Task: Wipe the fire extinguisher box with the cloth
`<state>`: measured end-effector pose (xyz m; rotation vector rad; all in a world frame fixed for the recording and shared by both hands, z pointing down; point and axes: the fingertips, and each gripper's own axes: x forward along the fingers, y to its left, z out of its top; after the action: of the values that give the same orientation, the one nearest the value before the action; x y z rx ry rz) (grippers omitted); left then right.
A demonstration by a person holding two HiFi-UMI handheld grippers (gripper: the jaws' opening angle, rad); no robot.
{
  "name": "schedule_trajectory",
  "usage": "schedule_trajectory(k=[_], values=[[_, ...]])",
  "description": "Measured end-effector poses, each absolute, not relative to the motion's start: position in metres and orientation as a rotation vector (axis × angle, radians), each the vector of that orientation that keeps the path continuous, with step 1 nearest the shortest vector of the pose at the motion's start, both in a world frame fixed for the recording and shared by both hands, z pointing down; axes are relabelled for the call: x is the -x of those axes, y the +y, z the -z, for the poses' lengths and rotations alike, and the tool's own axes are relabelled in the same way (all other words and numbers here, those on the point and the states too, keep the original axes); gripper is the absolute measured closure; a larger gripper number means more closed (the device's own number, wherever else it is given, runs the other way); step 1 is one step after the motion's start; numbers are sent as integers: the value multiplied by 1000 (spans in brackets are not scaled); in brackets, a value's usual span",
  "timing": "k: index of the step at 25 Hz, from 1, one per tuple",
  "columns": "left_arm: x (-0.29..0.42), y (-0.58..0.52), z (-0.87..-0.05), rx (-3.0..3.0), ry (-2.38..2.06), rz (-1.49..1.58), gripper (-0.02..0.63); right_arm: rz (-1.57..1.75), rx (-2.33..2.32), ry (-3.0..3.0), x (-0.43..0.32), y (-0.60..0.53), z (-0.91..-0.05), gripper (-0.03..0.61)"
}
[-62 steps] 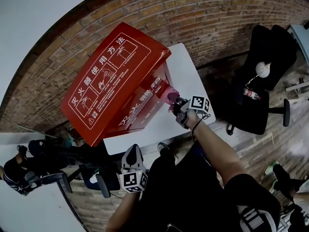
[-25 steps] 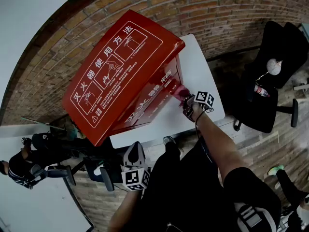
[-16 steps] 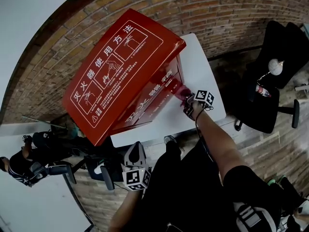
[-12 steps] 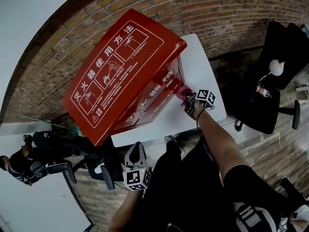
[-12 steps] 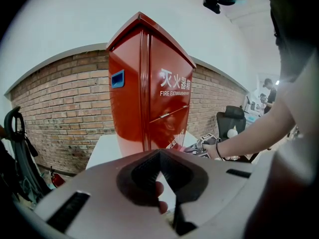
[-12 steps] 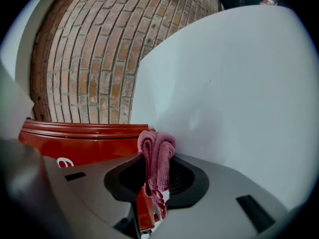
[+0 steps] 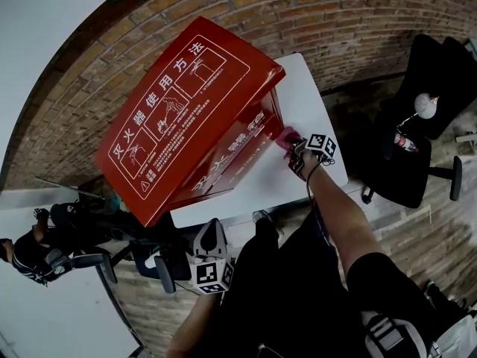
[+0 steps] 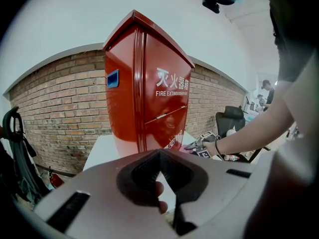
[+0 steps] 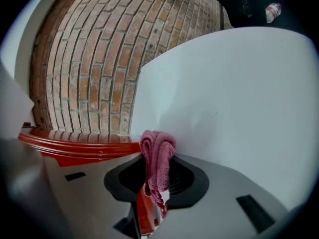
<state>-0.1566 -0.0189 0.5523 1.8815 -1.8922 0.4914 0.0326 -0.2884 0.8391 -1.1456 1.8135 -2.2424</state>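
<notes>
The large red metal fire extinguisher box [image 7: 186,118] is stood on the white rectangular table [image 7: 317,110]. The pink knitted cloth [image 9: 157,153] is pinched by the right gripper [image 7: 296,148] just beside the box's near right corner; contact cannot be confirmed. It should be pressed flat and drawn left along the front. Bare table is found only to the right, its edge near. The left gripper [image 8: 159,153], pressed together on nothing, is held apart.
</notes>
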Motion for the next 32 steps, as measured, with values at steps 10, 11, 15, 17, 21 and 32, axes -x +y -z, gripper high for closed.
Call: schedule_trajectory(k=[10,11,15,17,21,32], values=[[152,-26,-549,-1908,-1881,-486,586,2199,1040,1833,-28,-291,-811,471],[150,-28,-549,-1913,-1877,-483,586,2193,1030,1835,-28,-291,-806,471],[140,-34,-549,-1933,-1860,-466,586,2173,989,1845,-28,-292,-788,471],[136,-36,-549,-1940,-1853,-460,586,2167,973,1851,-28,-292,-780,471],[129,-40,-547,-1951,-1843,-450,586,2159,949,1853,-29,-293,-767,471],[116,-51,-546,-1975,-1826,-415,586,2124,847,1879,-27,-291,-722,471]])
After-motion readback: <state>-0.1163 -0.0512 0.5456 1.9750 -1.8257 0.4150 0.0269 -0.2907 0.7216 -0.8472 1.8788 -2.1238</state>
